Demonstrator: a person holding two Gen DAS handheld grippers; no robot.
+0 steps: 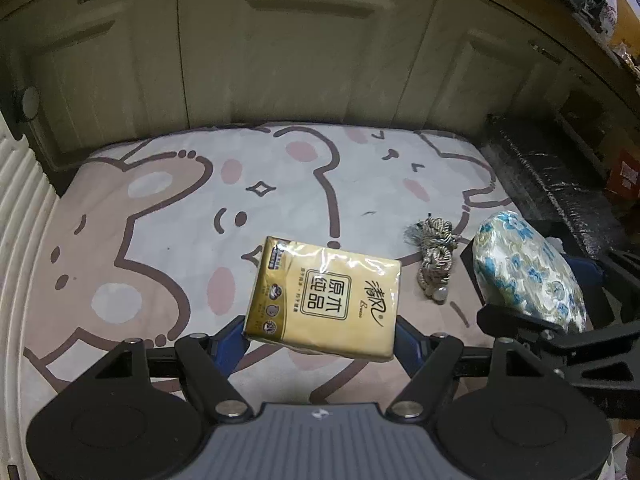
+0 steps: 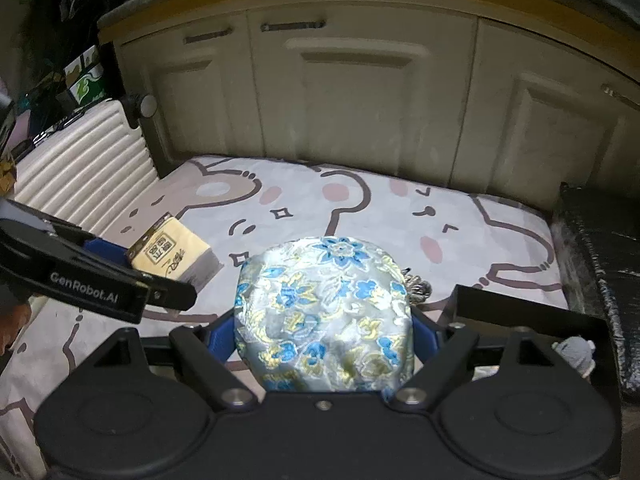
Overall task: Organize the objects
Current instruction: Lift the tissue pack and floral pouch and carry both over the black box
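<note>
A gold plastic-wrapped tissue pack (image 1: 324,300) hangs above the cartoon-bear mat (image 1: 160,200), and my left gripper (image 1: 320,340) is shut on its near end, one blue pad on each side. To the right, a rounded pouch of blue-and-yellow floral fabric (image 2: 324,312) is held off the mat, with my right gripper (image 2: 324,332) shut on its sides. The right wrist view shows the left gripper (image 2: 152,268) and the tissue pack (image 2: 172,256) at the left. The left wrist view shows the pouch (image 1: 524,268) at the right edge, between the right gripper's (image 1: 560,292) fingers.
A knotted braided cord (image 1: 434,252) lies on the mat between the two held things. Cream cabinet doors (image 2: 360,100) stand behind the mat (image 2: 360,208). A white ribbed panel (image 2: 80,160) borders the left, a black wrapped bundle (image 2: 592,248) the right. A small grey knitted figure (image 2: 576,354) sits near right.
</note>
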